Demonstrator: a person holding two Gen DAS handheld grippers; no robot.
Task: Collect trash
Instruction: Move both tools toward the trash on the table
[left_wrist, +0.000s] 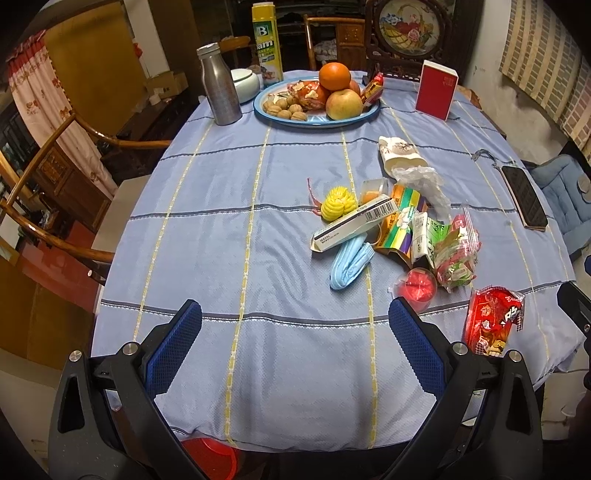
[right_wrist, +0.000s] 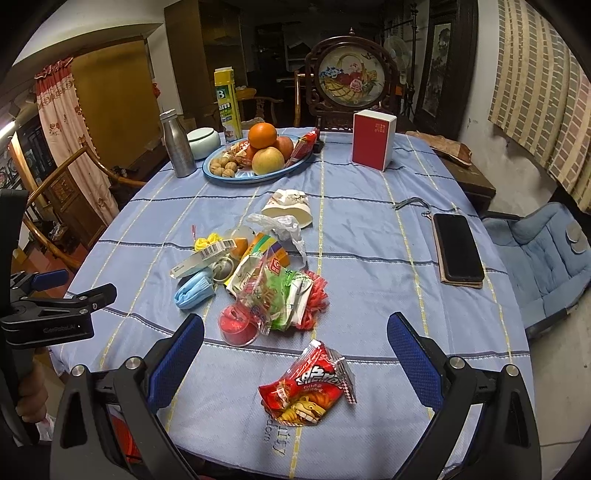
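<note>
We find the right gripper (right_wrist: 295, 345) poised low over the near edge of the surface (right_wrist: 388, 229), its blue-padded fingers (right_wrist: 413, 360) spread wide and holding nothing. A red snack wrapper (right_wrist: 308, 386) lies flat on the blue checked cloth between those fingers and slightly ahead of them, apart from both pads. Beyond it, toward the middle of the surface, sits the main heap of trash: a red plastic cup (right_wrist: 238, 326) on its side, a clear bag of green and red wrappers (right_wrist: 277, 295), a crumpled blue face mask (right_wrist: 194, 291), a white barcoded carton (right_wrist: 205, 258), a yellow ribbon ball (right_wrist: 207, 242), a striped yellow-and-green packet (right_wrist: 267, 249) and a crumpled clear plastic bag (right_wrist: 284, 225), with a tipped white paper cup (right_wrist: 290, 210) just behind. In the left wrist view the left gripper (left_wrist: 295, 341) hangs above bare cloth near the front edge, its fingers (left_wrist: 173, 347) likewise spread and empty; the heap lies ahead and to its right, the face mask (left_wrist: 349, 266) and red cup (left_wrist: 417, 290) being nearest, and the snack wrapper (left_wrist: 495, 321) lies just outside its right finger. The right wrist view shows the left gripper's body at the left margin, gripped by a hand (right_wrist: 31, 398) low at the surface's edge. At the far side stand a fruit plate (right_wrist: 255, 157), a metal bottle (right_wrist: 177, 146), a red box (right_wrist: 373, 142) and, to the right, a phone (right_wrist: 458, 251).
</note>
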